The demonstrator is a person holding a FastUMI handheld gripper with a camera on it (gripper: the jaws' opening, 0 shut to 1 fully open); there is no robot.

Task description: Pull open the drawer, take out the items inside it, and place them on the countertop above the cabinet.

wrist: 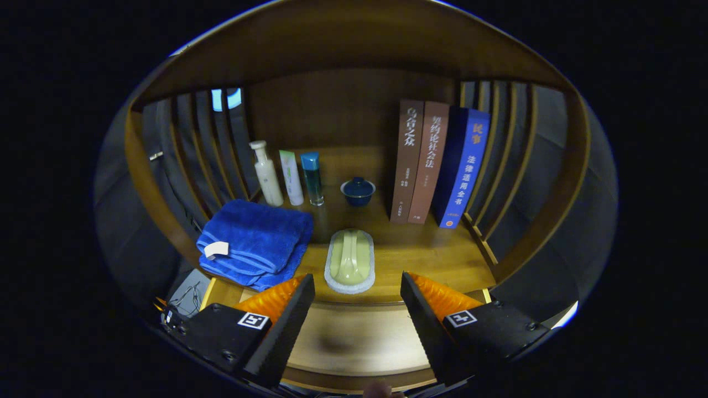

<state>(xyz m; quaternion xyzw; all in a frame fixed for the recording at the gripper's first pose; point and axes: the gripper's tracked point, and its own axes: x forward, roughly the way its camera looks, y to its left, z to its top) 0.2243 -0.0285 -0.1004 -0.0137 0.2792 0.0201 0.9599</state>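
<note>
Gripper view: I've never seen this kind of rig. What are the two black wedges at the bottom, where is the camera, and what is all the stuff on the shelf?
The camera rides on a hand-held claw and looks forward along its two fingers. The black wedges are those fingers; they stand apart, open, holding nothing.

Just ahead of them lies a wooden countertop inside a slatted cabinet. Closest, near its front edge between the fingers, is a pale green brush. Beside the left finger lies a folded blue towel. Further back stand three bottles in a row, then a small dark blue lidded cup. To the right, three books stand upright.

Below the countertop, between the fingers, runs a wooden front, probably the drawer; it looks shut.
</note>
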